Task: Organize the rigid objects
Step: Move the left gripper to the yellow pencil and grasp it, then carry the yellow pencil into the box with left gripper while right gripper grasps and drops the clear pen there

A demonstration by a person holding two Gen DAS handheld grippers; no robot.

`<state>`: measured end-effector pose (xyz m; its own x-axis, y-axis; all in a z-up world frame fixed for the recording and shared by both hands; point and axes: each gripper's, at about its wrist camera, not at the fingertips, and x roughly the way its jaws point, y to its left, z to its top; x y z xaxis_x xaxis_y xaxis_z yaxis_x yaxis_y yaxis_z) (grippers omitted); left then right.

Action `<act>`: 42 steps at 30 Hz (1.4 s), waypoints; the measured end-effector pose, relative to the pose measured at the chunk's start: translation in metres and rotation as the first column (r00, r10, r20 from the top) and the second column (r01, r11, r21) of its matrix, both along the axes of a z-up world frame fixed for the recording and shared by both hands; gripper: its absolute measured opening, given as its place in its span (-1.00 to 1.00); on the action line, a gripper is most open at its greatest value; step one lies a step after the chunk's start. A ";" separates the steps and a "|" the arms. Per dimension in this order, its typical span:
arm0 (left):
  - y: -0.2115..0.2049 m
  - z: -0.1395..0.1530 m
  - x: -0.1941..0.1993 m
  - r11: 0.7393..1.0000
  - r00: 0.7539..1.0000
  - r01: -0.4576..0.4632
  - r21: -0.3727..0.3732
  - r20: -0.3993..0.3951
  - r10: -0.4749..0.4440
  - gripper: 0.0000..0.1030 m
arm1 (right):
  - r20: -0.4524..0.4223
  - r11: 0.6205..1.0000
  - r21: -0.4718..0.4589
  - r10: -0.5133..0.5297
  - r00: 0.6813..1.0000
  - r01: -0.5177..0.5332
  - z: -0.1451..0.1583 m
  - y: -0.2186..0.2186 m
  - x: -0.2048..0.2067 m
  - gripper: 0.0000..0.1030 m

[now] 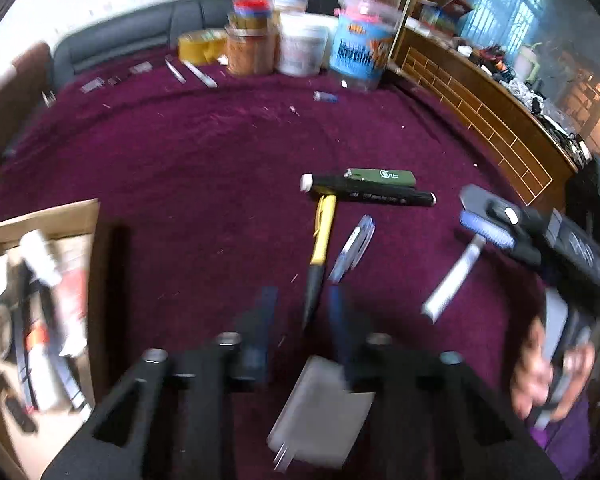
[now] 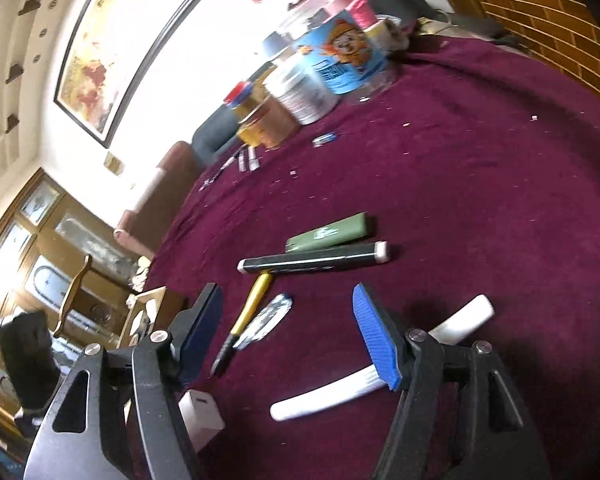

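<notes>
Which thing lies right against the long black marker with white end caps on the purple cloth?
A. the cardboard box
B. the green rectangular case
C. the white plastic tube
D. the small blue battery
B: the green rectangular case lies alongside the long black marker with white end caps, touching it; the white plastic tube, small blue battery and cardboard box lie well apart from it.
</notes>
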<state>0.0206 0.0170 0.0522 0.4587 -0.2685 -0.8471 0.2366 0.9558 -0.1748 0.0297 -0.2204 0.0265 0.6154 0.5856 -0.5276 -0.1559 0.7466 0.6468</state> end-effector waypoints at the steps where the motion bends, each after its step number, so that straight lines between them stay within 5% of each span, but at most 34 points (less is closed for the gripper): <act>1: -0.005 -0.001 0.010 1.000 1.000 -0.002 -0.007 -0.004 0.002 -0.63 | -0.004 1.000 -0.001 -0.003 1.000 0.003 -0.001 -0.003 -0.001 0.29; 8: -0.035 -0.032 0.047 0.991 0.999 0.032 0.129 -0.042 -0.027 -0.64 | -0.026 0.997 0.072 0.001 1.000 0.001 -0.002 -0.010 0.002 0.29; 14: -0.028 -0.033 0.039 0.980 0.999 0.044 0.192 -0.007 -0.043 -0.89 | -0.039 0.995 0.103 -0.008 0.999 0.012 -0.004 -0.014 0.000 0.29; 22: -0.036 -0.038 0.035 0.967 0.998 0.038 0.251 0.045 -0.051 -0.88 | -0.012 1.000 -0.010 0.002 1.000 -0.002 0.003 0.001 -0.001 0.29; 27: -0.016 -0.024 0.023 0.986 0.998 0.014 0.168 0.065 -0.025 -0.90 | -0.014 0.997 -0.075 0.001 1.000 -0.002 0.001 0.006 0.000 0.29; 35: 0.046 0.025 -0.026 0.997 0.989 -0.046 -0.062 0.137 0.054 -0.90 | -0.009 0.994 -0.106 0.039 0.999 -0.040 0.005 0.019 -0.001 0.29; 42: 0.106 0.050 -0.066 0.983 0.971 -0.123 -0.136 0.186 0.148 -0.89 | -0.155 0.966 -0.209 0.119 0.981 -0.151 0.001 0.082 0.015 0.29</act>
